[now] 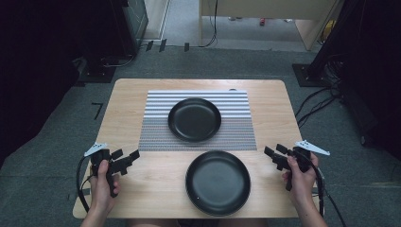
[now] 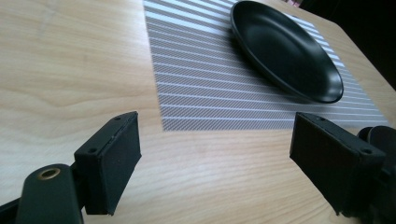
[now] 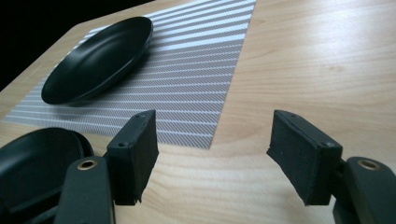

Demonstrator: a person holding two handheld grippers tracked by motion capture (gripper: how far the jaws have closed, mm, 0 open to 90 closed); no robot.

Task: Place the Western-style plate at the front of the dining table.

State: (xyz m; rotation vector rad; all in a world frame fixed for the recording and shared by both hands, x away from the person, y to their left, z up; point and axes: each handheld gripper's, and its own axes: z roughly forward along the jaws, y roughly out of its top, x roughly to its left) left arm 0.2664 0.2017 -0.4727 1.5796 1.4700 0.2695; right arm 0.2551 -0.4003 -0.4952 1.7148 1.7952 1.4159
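Presently both tongs gape, nothing between them: left gripper [image 1: 128, 159] over bare table [image 1: 142, 189], right gripper [image 1: 273, 155] likewise. Near black plate [image 1: 218, 182] sits on wood between them; far plate [image 1: 194, 119] on striped mat [image 1: 156, 132].

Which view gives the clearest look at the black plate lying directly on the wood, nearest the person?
The high view: the near plate shows whole from above, on bare table in front of the striped mat. The right gripper view catches part of it at lower left; the left gripper view a sliver at its right edge.
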